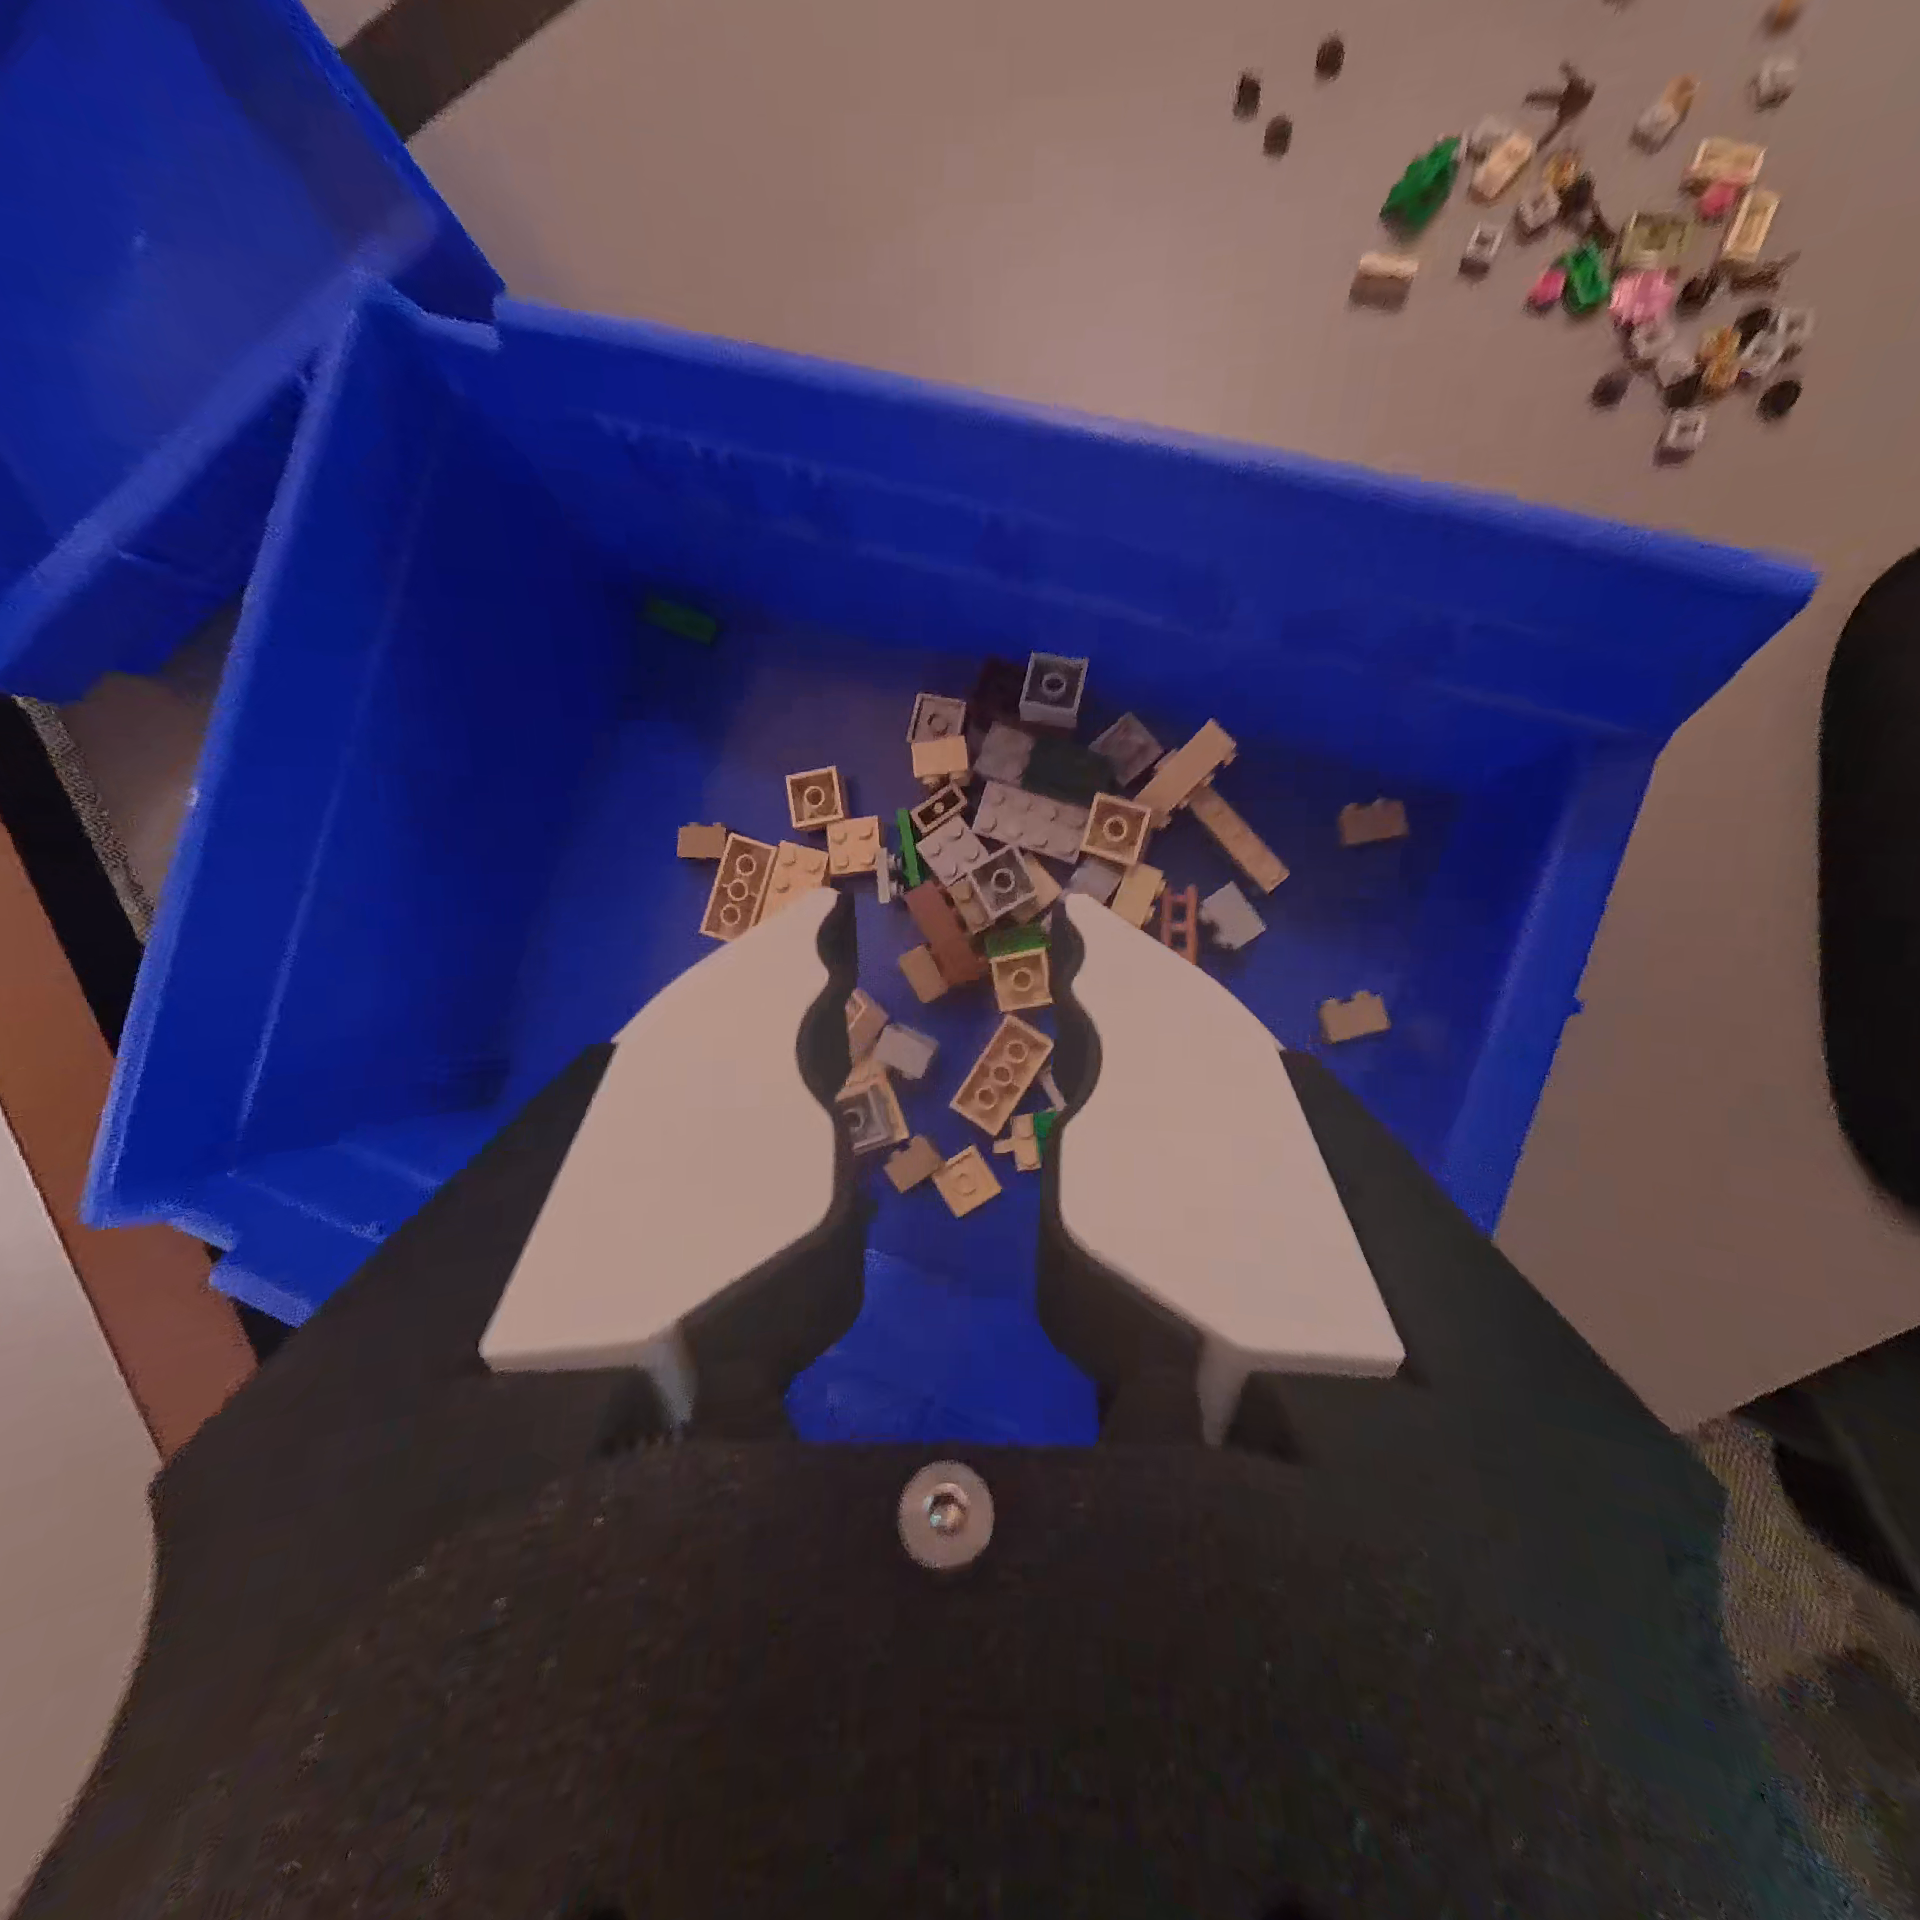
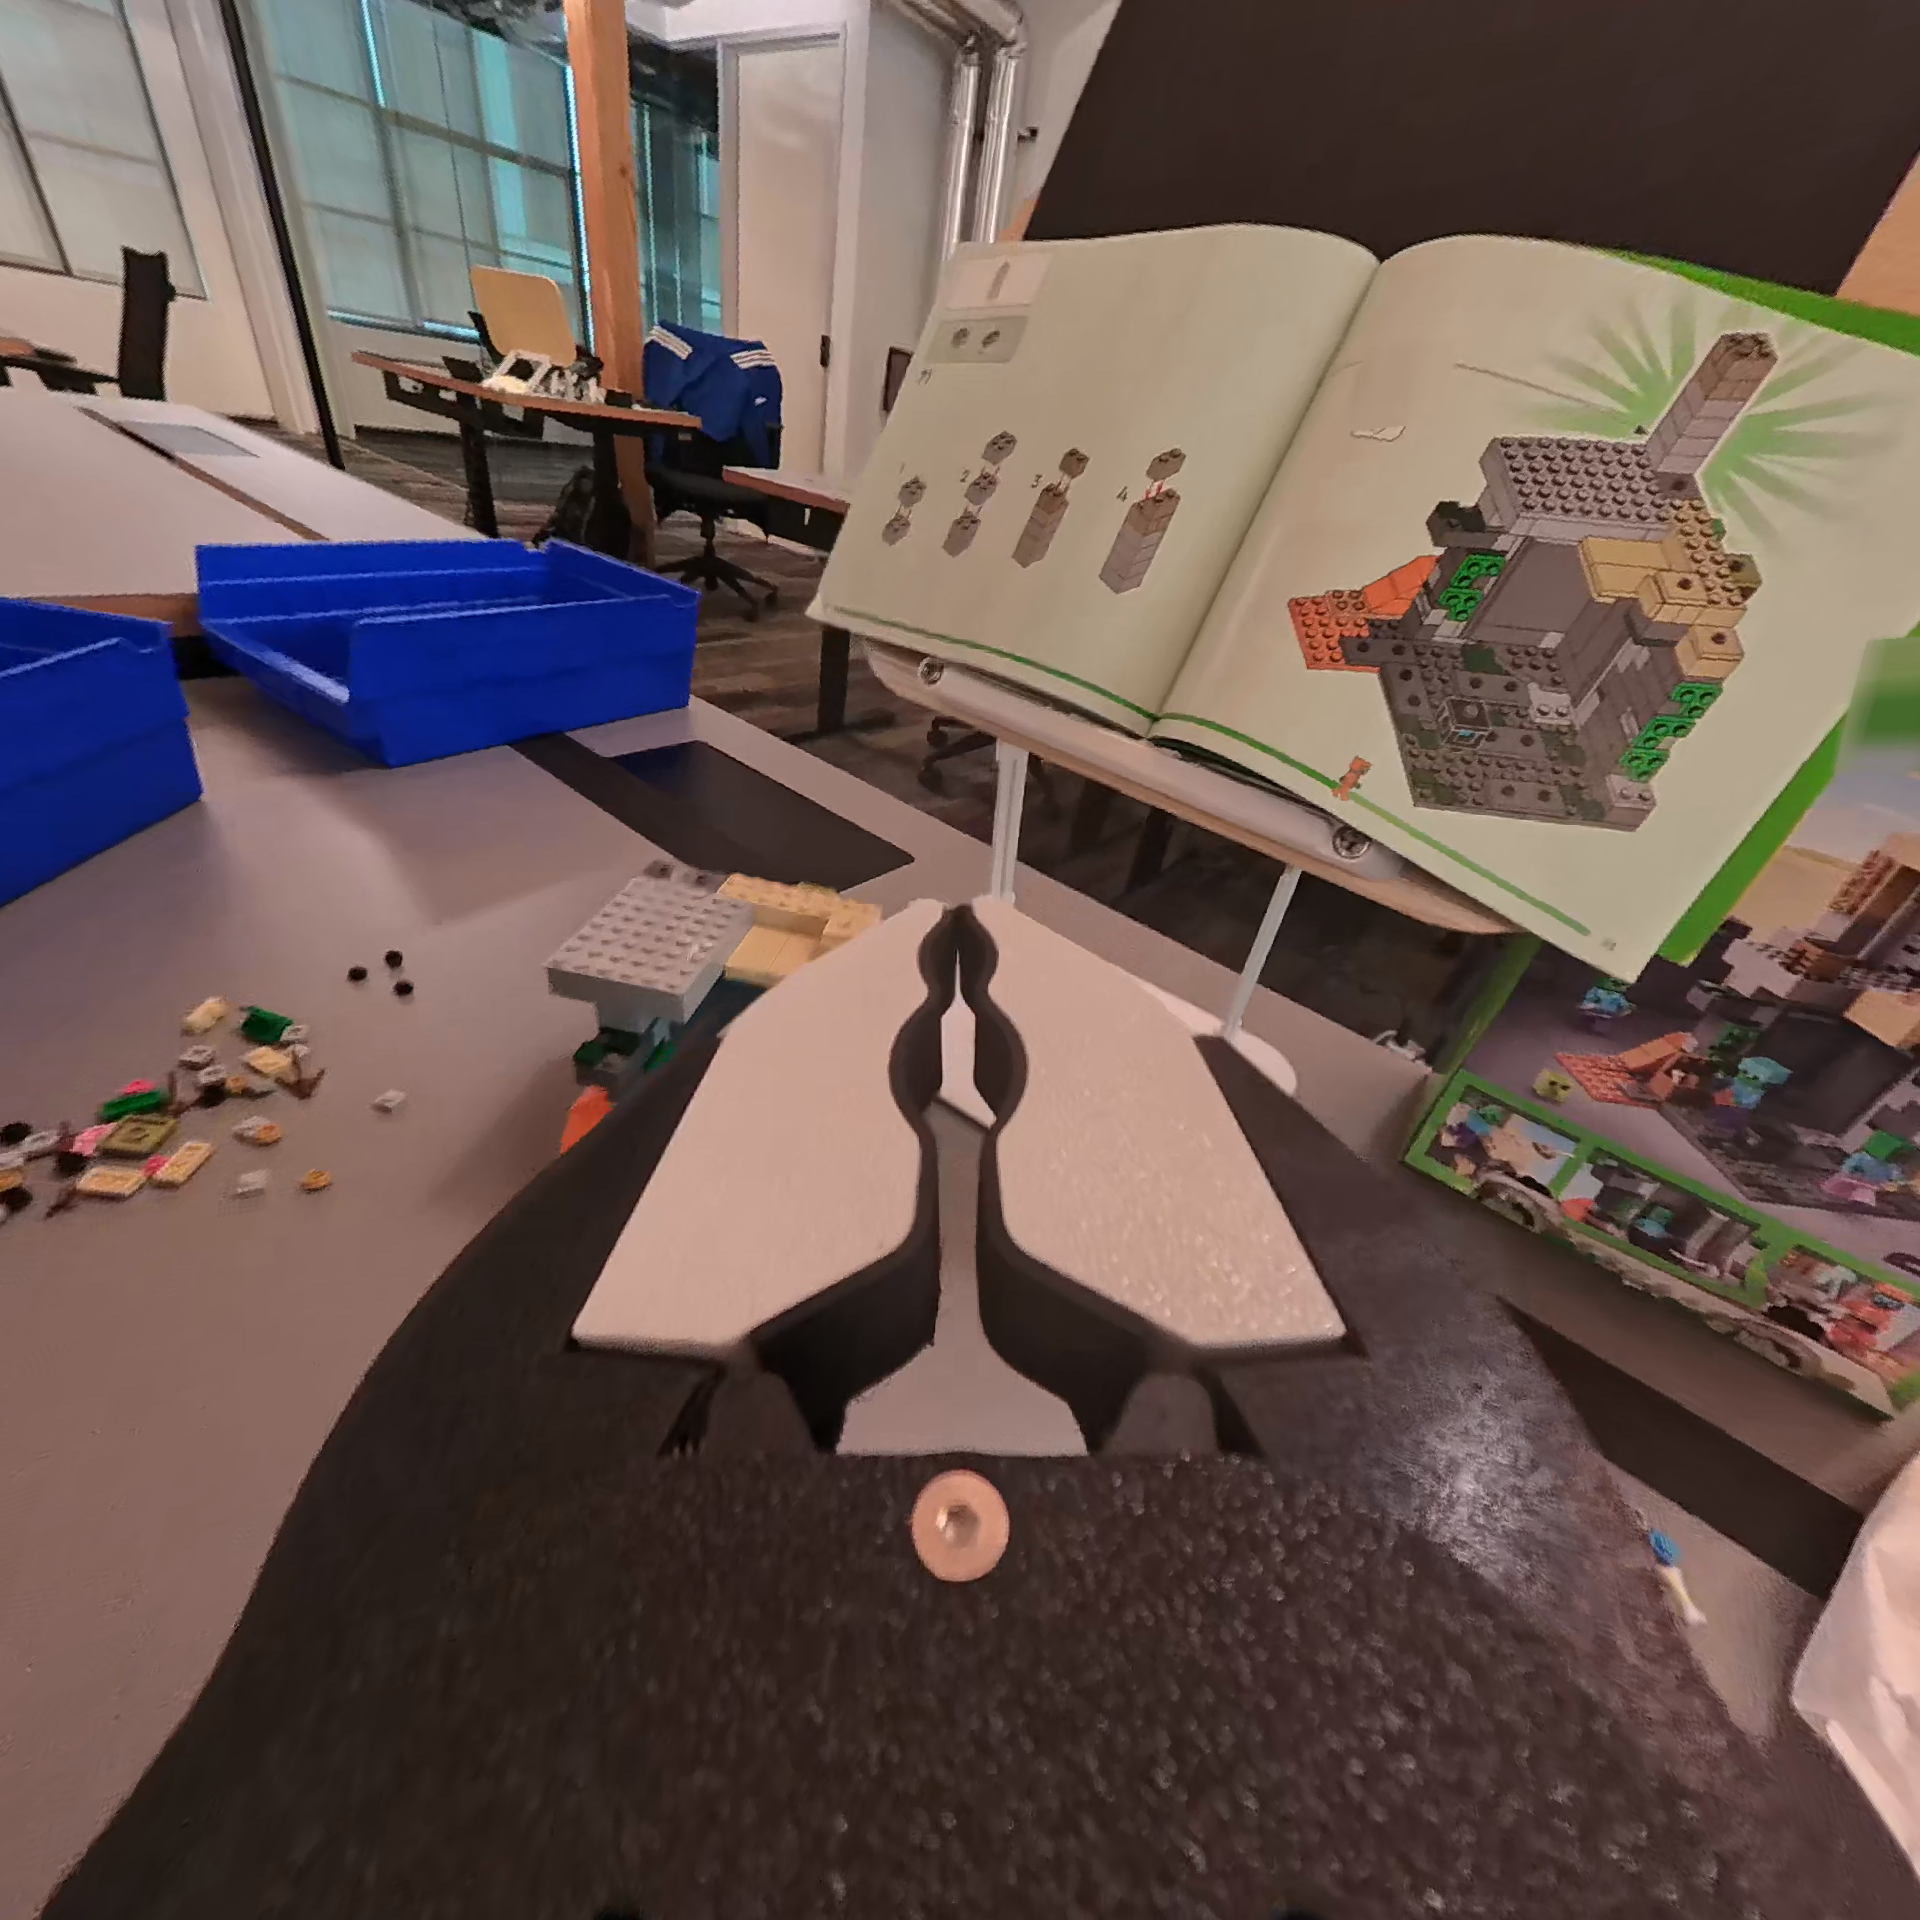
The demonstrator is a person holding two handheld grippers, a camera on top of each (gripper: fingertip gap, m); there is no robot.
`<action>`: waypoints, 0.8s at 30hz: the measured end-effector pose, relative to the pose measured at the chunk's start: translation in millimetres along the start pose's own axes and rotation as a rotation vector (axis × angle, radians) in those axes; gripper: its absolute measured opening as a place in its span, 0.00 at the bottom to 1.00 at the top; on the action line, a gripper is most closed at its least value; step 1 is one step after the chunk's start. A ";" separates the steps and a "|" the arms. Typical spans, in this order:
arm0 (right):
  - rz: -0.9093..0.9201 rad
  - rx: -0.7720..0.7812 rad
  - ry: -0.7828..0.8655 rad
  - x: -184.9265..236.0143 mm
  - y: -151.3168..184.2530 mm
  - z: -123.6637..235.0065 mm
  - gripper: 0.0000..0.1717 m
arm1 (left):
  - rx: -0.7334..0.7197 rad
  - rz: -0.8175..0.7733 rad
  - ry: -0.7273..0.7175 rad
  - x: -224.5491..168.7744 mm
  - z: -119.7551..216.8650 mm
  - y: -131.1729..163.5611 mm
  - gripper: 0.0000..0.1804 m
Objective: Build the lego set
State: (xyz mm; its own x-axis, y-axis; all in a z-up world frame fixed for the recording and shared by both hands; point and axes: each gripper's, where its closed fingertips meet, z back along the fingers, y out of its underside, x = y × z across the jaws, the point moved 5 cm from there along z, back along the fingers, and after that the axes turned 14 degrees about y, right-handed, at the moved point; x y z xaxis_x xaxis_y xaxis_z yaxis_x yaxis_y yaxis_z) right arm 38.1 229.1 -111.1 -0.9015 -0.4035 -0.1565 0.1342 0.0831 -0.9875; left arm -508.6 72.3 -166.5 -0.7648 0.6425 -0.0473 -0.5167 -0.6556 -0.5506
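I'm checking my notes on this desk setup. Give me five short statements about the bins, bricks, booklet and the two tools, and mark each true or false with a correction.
1. The left tool hangs open above loose bricks in a blue bin. True.
2. The bricks in that bin are mostly red. False: they are mostly tan and grey.
3. The right tool has its fingertips together with nothing between them. True.
4. The instruction booklet lies flat and closed on the table. False: it is open on a raised stand.
5. A partly built brick model stands on the table left of the right tool. True.

Smooth plastic bricks, blue plastic bin
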 end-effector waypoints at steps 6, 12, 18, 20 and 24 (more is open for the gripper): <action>0.033 0.069 -0.004 3.0 27.0 28.1 0.00 | 0.264 -0.119 0.194 -2.1 -27.1 25.9 0.15; 0.022 0.112 0.010 3.8 42.6 34.4 0.00 | 0.469 -0.203 0.258 -3.3 -57.7 44.0 0.15; 0.054 0.124 0.010 6.8 47.0 32.5 0.00 | 0.515 -0.215 0.258 1.4 -68.0 45.4 0.16; 0.055 0.135 0.007 7.5 50.9 31.6 0.00 | 0.532 -0.219 0.275 1.0 -70.9 48.5 0.17; 0.055 0.136 0.004 7.9 52.4 32.0 0.00 | 0.551 -0.219 0.276 3.3 -72.2 49.7 0.12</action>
State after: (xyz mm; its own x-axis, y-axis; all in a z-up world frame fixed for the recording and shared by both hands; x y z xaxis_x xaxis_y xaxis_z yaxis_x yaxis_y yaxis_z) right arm 51.2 201.0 -164.7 -0.8928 -0.3978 -0.2111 0.2383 -0.0196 -0.9710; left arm -509.0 70.5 -254.2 -0.5309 0.8141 -0.2352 -0.8267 -0.5585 -0.0672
